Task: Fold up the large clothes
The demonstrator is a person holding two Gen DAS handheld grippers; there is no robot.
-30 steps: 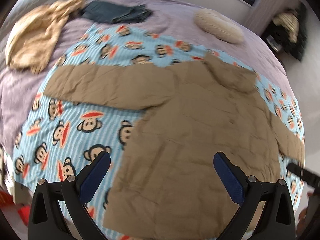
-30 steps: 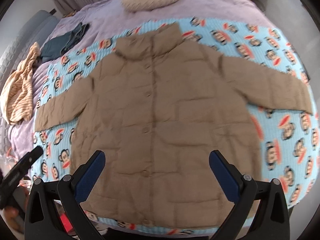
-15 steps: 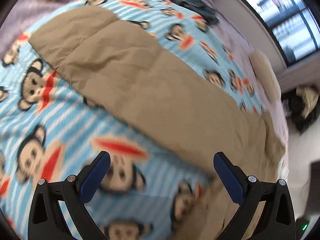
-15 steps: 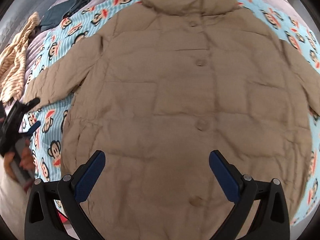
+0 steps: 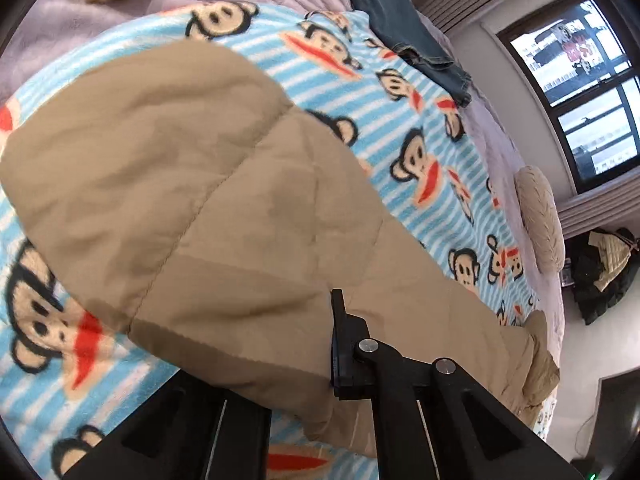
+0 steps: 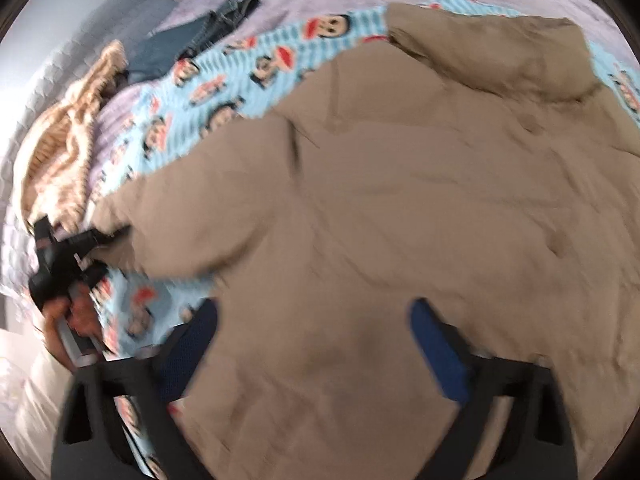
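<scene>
left fingers (image 5: 336,344) pinch the coat (image 6: 400,220) sleeve (image 5: 208,184). right fingers (image 6: 312,344) are closing over the coat body below them, not yet gripping. coat lies flat on the bed (image 5: 48,24); no fold made, all left to do.

jacket (image 6: 400,208): tan, spread flat on the monkey-print blanket (image 6: 224,92), collar at top
right gripper (image 6: 316,344): jaws closing above the jacket's lower part, blurred
left gripper (image 6: 86,240): at the sleeve end, held by a hand (image 6: 68,316)

Soft daylight, right view motion-blurred
</scene>
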